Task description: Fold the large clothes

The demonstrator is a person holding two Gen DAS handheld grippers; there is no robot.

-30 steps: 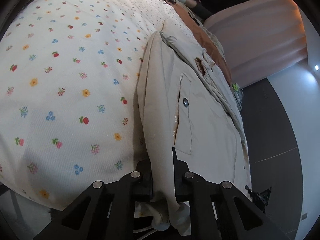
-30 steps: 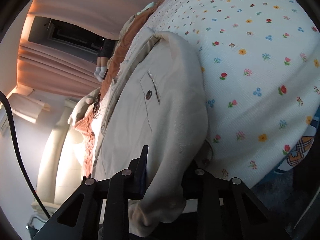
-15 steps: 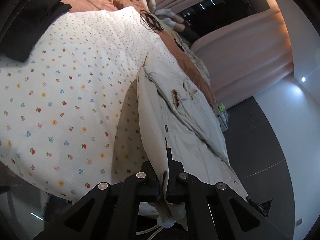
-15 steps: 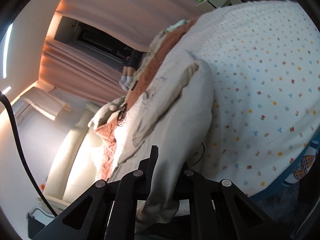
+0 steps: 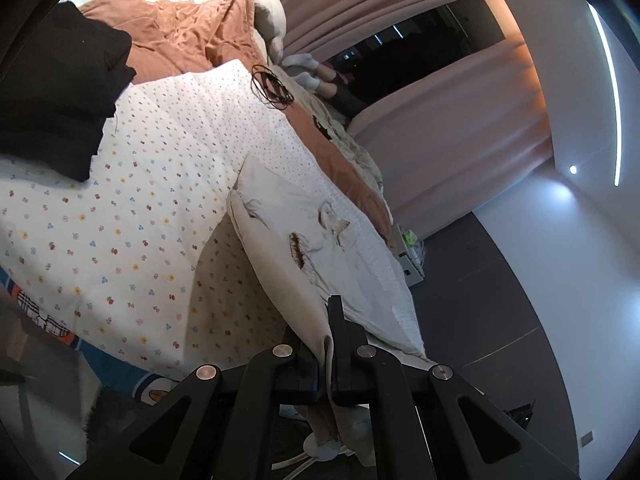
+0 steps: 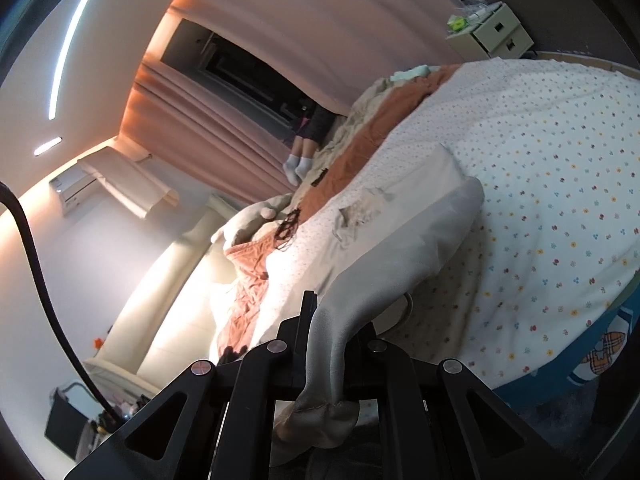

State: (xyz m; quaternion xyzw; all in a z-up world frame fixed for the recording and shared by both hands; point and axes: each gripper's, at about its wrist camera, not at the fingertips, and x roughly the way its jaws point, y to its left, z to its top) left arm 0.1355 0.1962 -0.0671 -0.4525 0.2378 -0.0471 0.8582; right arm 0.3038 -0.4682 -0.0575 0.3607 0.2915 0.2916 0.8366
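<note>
A large beige garment (image 5: pixel 296 240) lies stretched over the bed with the floral sheet (image 5: pixel 132 216). My left gripper (image 5: pixel 326 344) is shut on one end of it, which hangs down between the jaws. My right gripper (image 6: pixel 328 344) is shut on another part of the same beige garment (image 6: pixel 404 240), whose cloth droops below the fingers. Both grippers are raised above the bed's near edge, and the cloth is lifted off the sheet at my end while its far end rests on the bed.
A black garment (image 5: pixel 56 96) and a rust-brown duvet (image 5: pixel 180 36) lie at the bed's head. A coiled black cord (image 5: pixel 272 88) lies on the sheet. A person in white socks (image 6: pixel 298 166) stands by the pink curtains (image 6: pixel 320 28). A small drawer unit (image 6: pixel 492 32) stands beyond the bed.
Both grippers have risen and drawn back from the bed with the beige garment, lifting its near end off the sheet. More of the room and bed is in view.
</note>
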